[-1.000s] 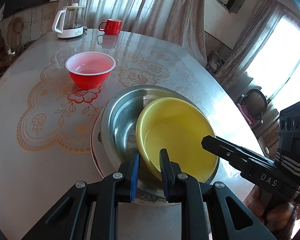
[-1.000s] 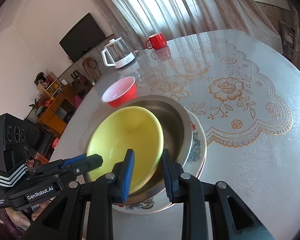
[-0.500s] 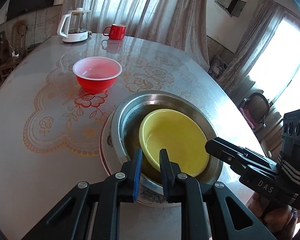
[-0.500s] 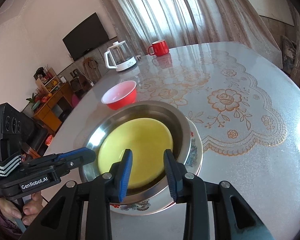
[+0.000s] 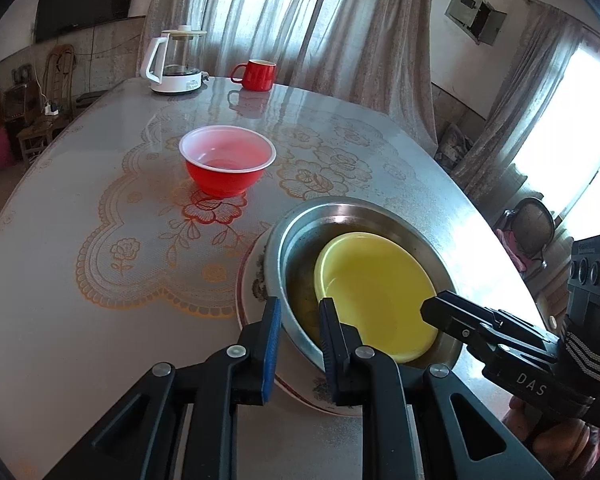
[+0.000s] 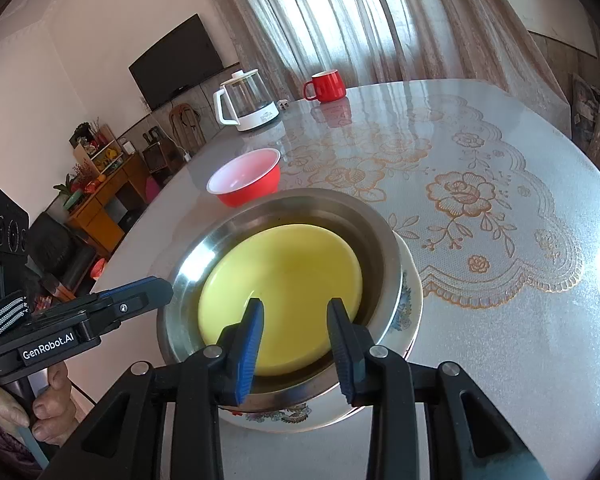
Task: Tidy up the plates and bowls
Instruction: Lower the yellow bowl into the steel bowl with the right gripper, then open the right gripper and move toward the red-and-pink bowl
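Yellow plastic bowl (image 5: pixel 376 292) sits nested in the steel basin (image 5: pixel 300 236), which rests on a floral plate (image 5: pixel 252 280); that stack fills the lower middle of the left wrist view. Red bowl (image 5: pixel 228 164) stands apart at upper left centre, not yet stacked.

Left tool (image 5: pixel 300 320): jaws nearly shut, straddling the near rim of the steel basin, one pad outside and one inside. Whether the pads press the rim, you cannot tell from here. Right tool (image 6: pixel 296 322): jaws partly open, nothing between them, hanging over the near edge of the yellow bowl.

Judgement: the yellow bowl looks seated, so the step in hand is likely clearing away and going for the red bowl. If so, lift both tools straight up before you travel, or a pad may catch the basin rim and drag the stack across the slick table (image 6: pixel 500 320). Take the red bowl by its rim with one pad inside.

In the right wrist view the red bowl (image 6: pixel 246 178) lies upper left of the right tool, just behind the basin.
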{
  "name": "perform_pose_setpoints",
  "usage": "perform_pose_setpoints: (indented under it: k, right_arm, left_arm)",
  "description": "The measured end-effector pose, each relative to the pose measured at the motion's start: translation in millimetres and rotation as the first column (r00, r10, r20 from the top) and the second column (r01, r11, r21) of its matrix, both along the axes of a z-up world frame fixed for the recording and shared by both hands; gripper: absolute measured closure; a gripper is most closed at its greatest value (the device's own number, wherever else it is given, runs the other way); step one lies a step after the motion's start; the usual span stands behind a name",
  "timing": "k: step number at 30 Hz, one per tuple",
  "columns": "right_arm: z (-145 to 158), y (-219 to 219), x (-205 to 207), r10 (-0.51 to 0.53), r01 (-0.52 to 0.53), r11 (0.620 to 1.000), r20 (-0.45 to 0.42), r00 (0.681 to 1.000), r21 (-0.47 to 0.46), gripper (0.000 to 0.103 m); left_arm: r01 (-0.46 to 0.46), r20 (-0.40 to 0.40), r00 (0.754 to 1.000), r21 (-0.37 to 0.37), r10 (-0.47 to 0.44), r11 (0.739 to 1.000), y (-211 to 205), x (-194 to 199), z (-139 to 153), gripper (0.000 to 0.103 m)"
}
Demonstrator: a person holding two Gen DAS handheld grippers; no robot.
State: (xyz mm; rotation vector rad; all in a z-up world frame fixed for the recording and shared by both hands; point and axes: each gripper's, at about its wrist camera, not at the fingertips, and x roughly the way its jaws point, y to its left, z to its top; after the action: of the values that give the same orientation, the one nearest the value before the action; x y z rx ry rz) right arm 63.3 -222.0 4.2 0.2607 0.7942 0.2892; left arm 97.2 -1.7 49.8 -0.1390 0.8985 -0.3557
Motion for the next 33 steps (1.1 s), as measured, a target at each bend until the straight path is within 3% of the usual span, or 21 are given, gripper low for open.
perform_pose_setpoints:
  k: [15,22,33]
  right_arm:
    - [8,3,9,0.020,-0.020,0.999,0.002,1.000,0.036,0.069]
    - [14,6,26,0.068,-0.063,0.987,-0.032,0.997,0.146,0.065]
    - [21,25,53,0.132,-0.120,0.975,-0.054,0.990,0.184,0.064]
  left_arm:
    - [-0.030,-0.004,1.000,0.022,0.030,0.999,9,4,-6,0.078]
    - [-0.041,0.000,0.999,0.025,0.041,0.999,14,5,-7,0.072]
    - [-0.083,-0.008,0.996,0.036,0.083,0.996,28,14,-12,0.069]
